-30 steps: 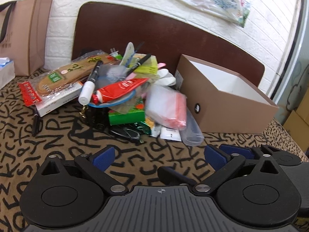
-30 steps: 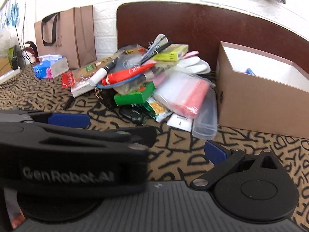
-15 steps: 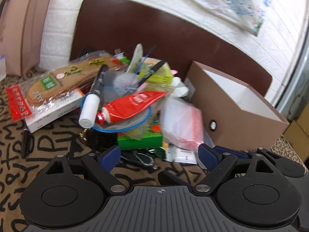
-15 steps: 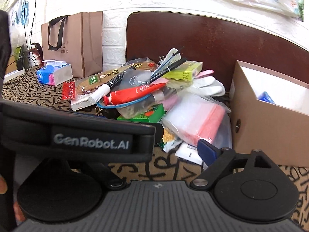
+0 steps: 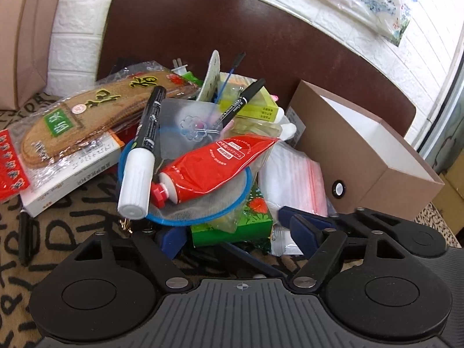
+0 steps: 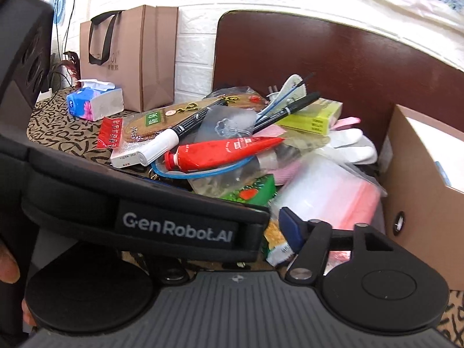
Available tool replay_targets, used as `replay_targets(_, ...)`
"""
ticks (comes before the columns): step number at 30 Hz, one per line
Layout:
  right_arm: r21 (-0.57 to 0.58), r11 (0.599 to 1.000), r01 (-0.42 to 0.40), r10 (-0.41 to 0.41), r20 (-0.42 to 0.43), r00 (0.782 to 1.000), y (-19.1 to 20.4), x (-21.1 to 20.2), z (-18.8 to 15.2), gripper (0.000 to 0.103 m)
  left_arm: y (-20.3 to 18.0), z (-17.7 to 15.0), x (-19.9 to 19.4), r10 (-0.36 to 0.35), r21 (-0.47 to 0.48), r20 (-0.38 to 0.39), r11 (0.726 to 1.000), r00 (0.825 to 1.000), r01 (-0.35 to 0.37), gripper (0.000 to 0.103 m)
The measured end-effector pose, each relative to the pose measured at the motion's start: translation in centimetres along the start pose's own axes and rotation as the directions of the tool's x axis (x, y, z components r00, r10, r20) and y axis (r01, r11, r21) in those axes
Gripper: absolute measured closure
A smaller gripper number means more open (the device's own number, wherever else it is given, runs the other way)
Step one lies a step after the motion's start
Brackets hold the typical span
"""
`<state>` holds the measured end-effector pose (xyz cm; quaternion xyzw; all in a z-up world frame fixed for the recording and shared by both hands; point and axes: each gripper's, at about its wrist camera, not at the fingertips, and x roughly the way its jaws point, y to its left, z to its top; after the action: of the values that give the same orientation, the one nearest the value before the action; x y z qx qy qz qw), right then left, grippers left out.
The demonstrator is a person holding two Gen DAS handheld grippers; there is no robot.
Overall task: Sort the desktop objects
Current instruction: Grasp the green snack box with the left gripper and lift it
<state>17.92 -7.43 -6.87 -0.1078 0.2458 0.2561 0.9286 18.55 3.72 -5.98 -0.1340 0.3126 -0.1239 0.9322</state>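
Covering the surface [image 5: 58, 240] is a tan cloth with black letter shapes, set against a white brick wall [image 5: 75, 43] and a dark brown rounded board [image 5: 232, 37]. A brown paper bag [image 6: 130, 55] and a blue tissue pack [image 6: 92, 103] stand far left; an open brown cardboard box [image 5: 362, 156] sits right. The heap holds a glossy red tube with red cap [image 5: 214, 165] lying on a blue-rimmed mesh ring [image 5: 203, 206], beside a black marker with white cap [image 5: 142, 150], packaged tan insoles [image 5: 92, 116] and a green box [image 5: 232, 226]. The left tongs [image 5: 236, 233] are open, fingers reaching either side of the green box just below the tube. The right tongs [image 6: 220, 226] sit near the pile's right; whether open or closed cannot be told.
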Motion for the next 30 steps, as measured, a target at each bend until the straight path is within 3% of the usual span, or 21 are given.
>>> replay_targets(4,0.01,1.0,-0.007,0.007,-0.017,1.0,-0.1,1.0,0.2,0.046,0.3,0.1,0.4,0.0,-0.009,-0.026,1.0,1.0,0.0,0.028)
replay_targets(8,0.018,1.0,-0.015,0.015,-0.02,1.0,-0.1,0.7,0.0,0.051,0.2,-0.2,0.0,0.004,-0.019,-0.028,1.0,1.0,-0.005,0.028)
replay_targets(20,-0.001,1.0,-0.028,0.028,-0.027,0.999,1.0,-3.8,-1.6,0.052,-3.1,-3.1,-4.0,-0.015,0.03,-0.072,0.999,0.997,0.017,0.028)
replay_targets(30,0.12,0.992,-0.029,0.037,-0.067,0.997,0.9,-9.5,-6.2,0.047,-6.9,-7.7,-6.1,-0.087,0.075,-0.156,0.992,0.984,0.1,0.028)
